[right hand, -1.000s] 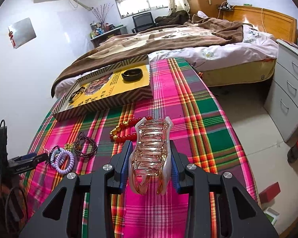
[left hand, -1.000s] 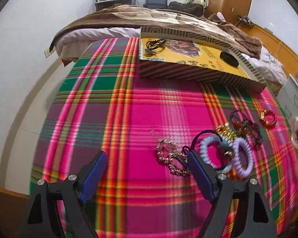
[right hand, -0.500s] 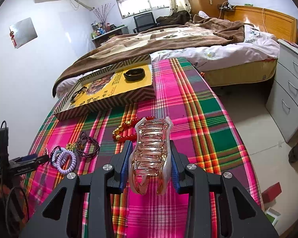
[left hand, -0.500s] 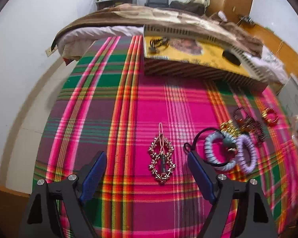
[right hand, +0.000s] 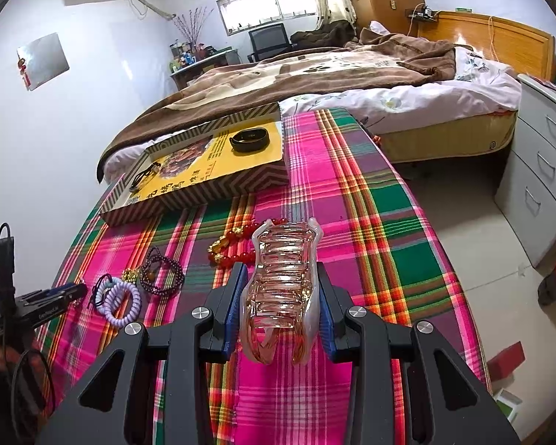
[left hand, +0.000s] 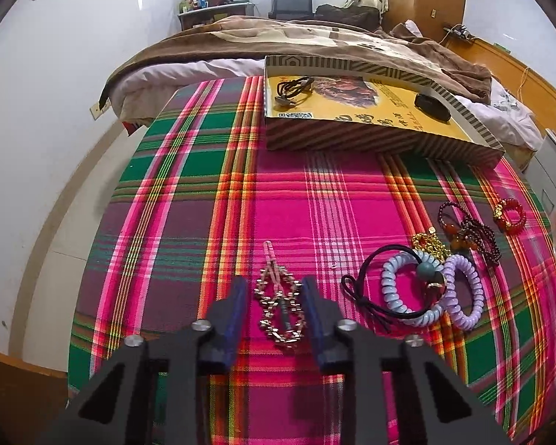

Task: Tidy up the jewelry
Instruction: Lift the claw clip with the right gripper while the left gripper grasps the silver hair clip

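Observation:
My left gripper (left hand: 276, 289) has its jaws closed in around a beaded gold hair clip (left hand: 279, 306) that lies on the plaid cloth; the pads stand just beside it and contact is unclear. My right gripper (right hand: 280, 278) is shut on a pink translucent claw clip (right hand: 283, 285), held above the cloth. A striped box with a yellow floor (left hand: 381, 118) stands at the far end, holding a black cord piece (left hand: 293, 89) and a black band (right hand: 249, 139). Spiral hair ties (left hand: 430, 289) lie to the right of my left gripper.
Dark bead bracelets (left hand: 470, 233), a gold chain (left hand: 428, 243) and a red bead bracelet (right hand: 237, 244) lie on the cloth between the two grippers. A bed (right hand: 333, 74) stands behind the table. Grey drawers (right hand: 541, 170) stand to the right.
My left gripper has shifted until the beaded clip sits between its fingers, and its jaws have closed from wide open to narrow. My right gripper holds the claw clip nearly still.

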